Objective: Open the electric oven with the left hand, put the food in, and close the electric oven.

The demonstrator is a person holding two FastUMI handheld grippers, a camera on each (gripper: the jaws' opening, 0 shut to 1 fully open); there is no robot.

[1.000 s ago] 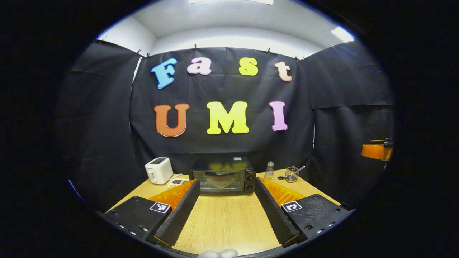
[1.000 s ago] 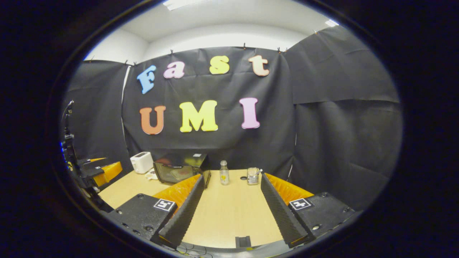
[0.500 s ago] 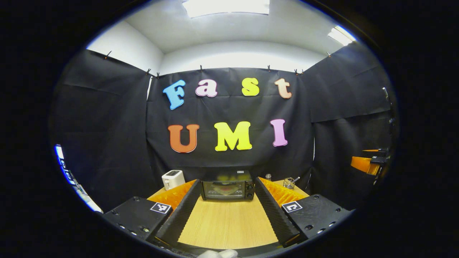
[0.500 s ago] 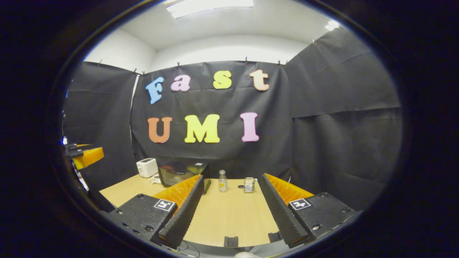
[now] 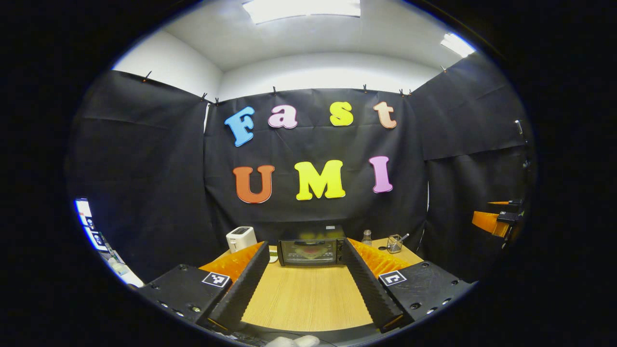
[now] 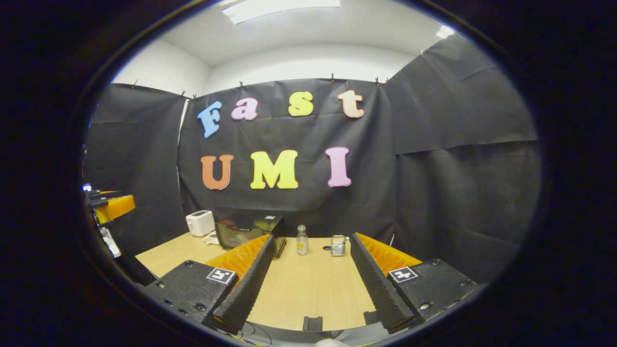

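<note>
The black electric oven stands at the far middle of the wooden table, its glass door shut. In the right gripper view the oven is at the far left. A small white dish of food lies between the oven and a toaster. My left gripper is open, held back from the table and aimed straight at the oven, nothing between its fingers. My right gripper is open too, well short of a bottle. Each gripper shows at the edge of the other's view: the right gripper, the left gripper.
A white toaster sits left of the oven. To the oven's right stand a small clear bottle and a wire cup with a utensil. Black cloth walls close in the table's back and sides.
Both grippers have drawn back and lifted away from the table over the last second, so the oven and bottle look smaller and farther. Both stay open.
</note>
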